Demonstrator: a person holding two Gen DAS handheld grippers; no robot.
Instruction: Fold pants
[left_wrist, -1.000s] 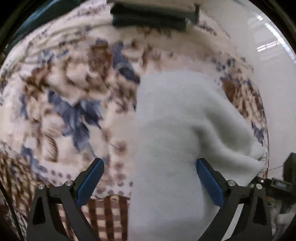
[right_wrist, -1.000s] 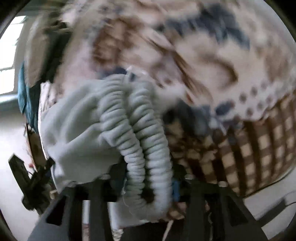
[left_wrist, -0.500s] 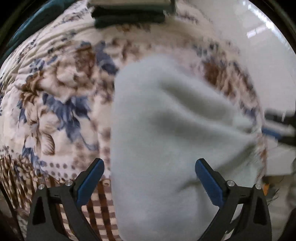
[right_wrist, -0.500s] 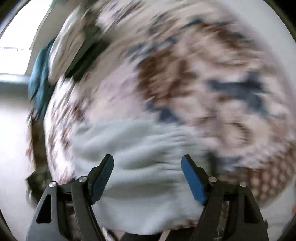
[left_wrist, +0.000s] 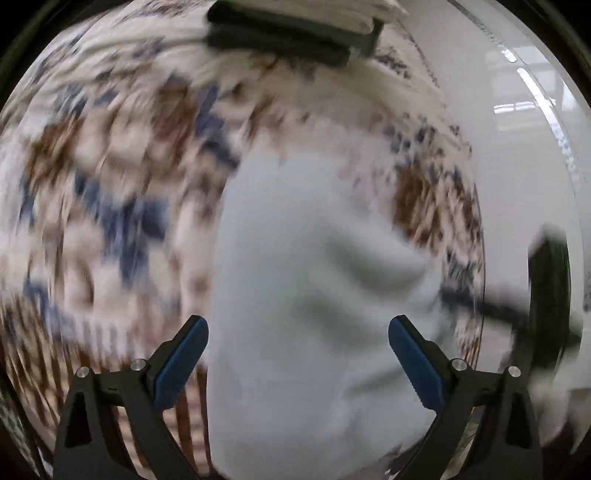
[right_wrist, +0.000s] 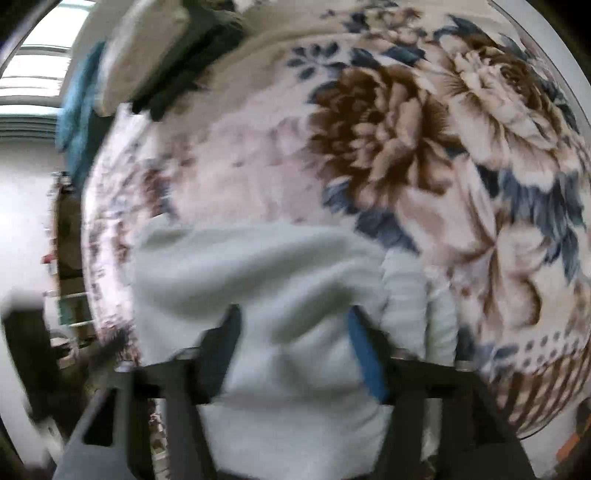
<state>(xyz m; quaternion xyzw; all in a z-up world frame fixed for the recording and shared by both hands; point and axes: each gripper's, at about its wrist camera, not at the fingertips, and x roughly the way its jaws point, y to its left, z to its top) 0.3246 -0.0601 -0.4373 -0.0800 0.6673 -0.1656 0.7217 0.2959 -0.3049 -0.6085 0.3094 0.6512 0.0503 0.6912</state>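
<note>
1. The pale grey-blue fleece pants (left_wrist: 314, 295) lie in a folded bundle on the floral brown-and-blue plush blanket (left_wrist: 110, 184). The ribbed elastic waistband (right_wrist: 406, 295) shows at the bundle's right side in the right wrist view.
2. Left gripper (left_wrist: 298, 363): jaws spread wide, the blue pads clear of the cloth, pitched steeply down over the bundle. Nothing pinched.
3. Right gripper (right_wrist: 295, 354): jaws opening, with fleece lying between them. The pads look just beside the cloth, though blur prevents certainty. It points steeply down.
4. Judgement: the fold is being released. A good finish would back both grippers straight off so no pad drags the top layer.
5. A stack of dark folded garments (left_wrist: 288, 37) sits at the blanket's far edge, well apart.
</note>
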